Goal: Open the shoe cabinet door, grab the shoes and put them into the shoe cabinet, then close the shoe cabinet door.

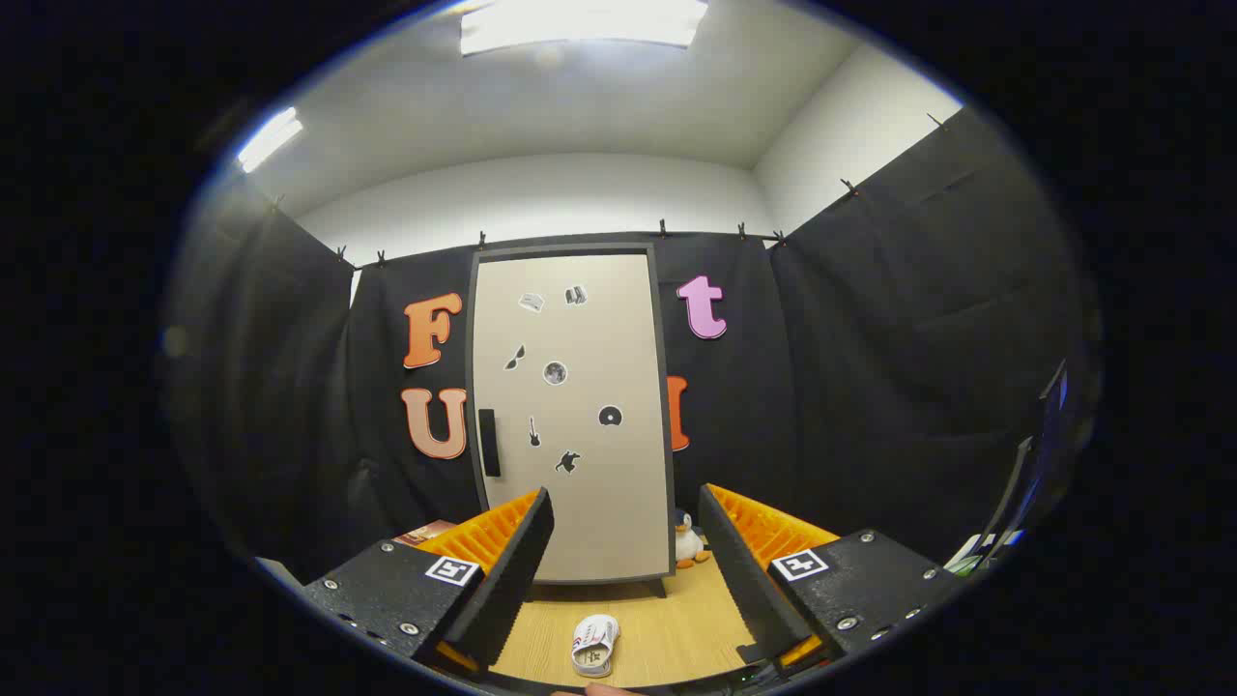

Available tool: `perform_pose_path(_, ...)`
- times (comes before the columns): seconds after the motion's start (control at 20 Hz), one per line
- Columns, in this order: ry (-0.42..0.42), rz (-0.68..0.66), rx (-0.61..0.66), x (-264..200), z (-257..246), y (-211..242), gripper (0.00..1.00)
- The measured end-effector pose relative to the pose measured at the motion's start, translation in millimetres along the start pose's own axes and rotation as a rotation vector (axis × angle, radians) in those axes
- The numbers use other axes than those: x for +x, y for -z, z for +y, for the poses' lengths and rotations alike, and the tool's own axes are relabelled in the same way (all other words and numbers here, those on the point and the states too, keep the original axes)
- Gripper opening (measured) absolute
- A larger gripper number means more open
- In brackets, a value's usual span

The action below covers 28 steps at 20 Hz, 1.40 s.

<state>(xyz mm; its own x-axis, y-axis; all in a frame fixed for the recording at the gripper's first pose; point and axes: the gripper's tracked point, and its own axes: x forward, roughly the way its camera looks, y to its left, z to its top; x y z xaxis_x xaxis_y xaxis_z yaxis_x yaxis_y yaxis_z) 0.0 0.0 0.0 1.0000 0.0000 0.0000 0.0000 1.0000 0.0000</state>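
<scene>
A tall beige shoe cabinet (570, 406) stands against the booth's back wall, its door shut. A dark handle (489, 442) runs down the door's left side and small stickers dot its face. A white shoe (593, 644) lies on the wooden floor in front of the cabinet, between my two fingers and a little ahead of them. My gripper (626, 503) is open with nothing between its fingers, some way back from the cabinet.
A small penguin toy (688, 543) sits on the floor at the cabinet's right foot. A reddish flat object (425, 533) lies on the floor to the cabinet's left. Dark frames and papers (1005, 522) stand at the far right.
</scene>
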Motion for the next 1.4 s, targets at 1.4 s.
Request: perform_pose_path(1.4, -0.041, 0.05, -0.062, 28, 59, 17, 0.95)
